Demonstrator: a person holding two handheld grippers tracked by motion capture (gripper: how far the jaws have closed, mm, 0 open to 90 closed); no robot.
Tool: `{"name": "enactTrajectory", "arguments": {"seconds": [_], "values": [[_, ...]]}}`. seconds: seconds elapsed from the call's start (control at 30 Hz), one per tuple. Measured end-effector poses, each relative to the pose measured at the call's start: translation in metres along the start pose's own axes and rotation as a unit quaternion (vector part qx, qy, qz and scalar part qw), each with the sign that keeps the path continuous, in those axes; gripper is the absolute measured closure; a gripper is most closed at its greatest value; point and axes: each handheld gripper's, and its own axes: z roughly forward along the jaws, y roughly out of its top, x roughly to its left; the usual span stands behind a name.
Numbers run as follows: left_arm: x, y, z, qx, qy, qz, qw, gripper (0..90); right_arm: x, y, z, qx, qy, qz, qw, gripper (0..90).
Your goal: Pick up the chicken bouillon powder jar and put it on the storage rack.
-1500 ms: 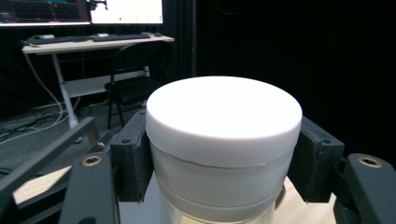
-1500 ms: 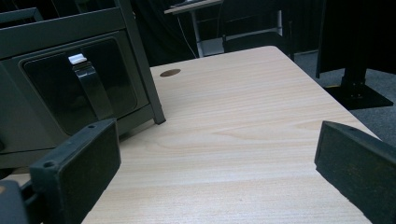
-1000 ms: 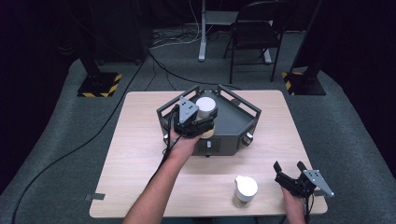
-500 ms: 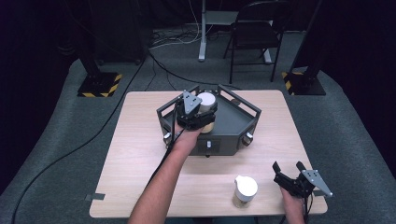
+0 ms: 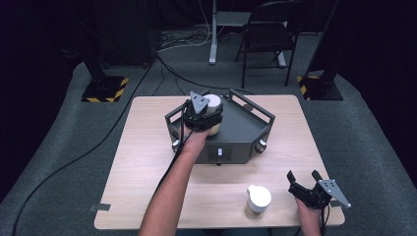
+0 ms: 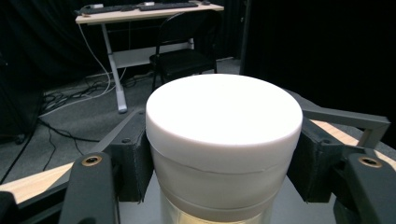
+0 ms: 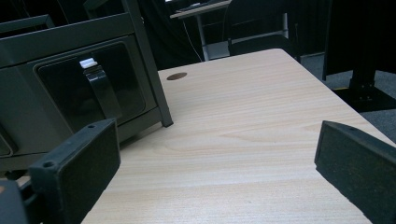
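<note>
Overhead view; two close tong-mounted views

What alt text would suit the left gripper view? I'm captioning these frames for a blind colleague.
A white-lidded jar fills the centre, clamped at its sides between the black jaws of the left gripper, above a dark grey tray. Behind it stand a dark folding chair and a desk in a dim room.

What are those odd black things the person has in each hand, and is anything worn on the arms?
Each hand carries a black tool: the left tool and the right tool. Each has two blocky black jaws with flat, matte pads and brass-coloured screw inserts near the base. A grey three-cornered plate sits on top of each, and a thin black cable trails back along the arm. The forearms are bare, with no sleeves in view.
</note>
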Motion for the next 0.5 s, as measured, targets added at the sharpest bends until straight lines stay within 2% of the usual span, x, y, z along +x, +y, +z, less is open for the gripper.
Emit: {"name": "enactTrajectory", "arguments": {"seconds": [0.23, 0.5], "values": [[0.0026, -0.0047, 0.0038, -0.003, 0.000, -0.014, 0.9999, 33.2, -0.0020, -0.0003, -0.0009, -0.001, 0.000, 0.009, 1.0000, 0.0], [0.0020, -0.0074, 0.0032, -0.007, 0.001, -0.009, 0.9999, 33.0, -0.0023, 0.0002, -0.0005, 0.000, -0.002, 0.013, 0.9999, 0.0]]}}
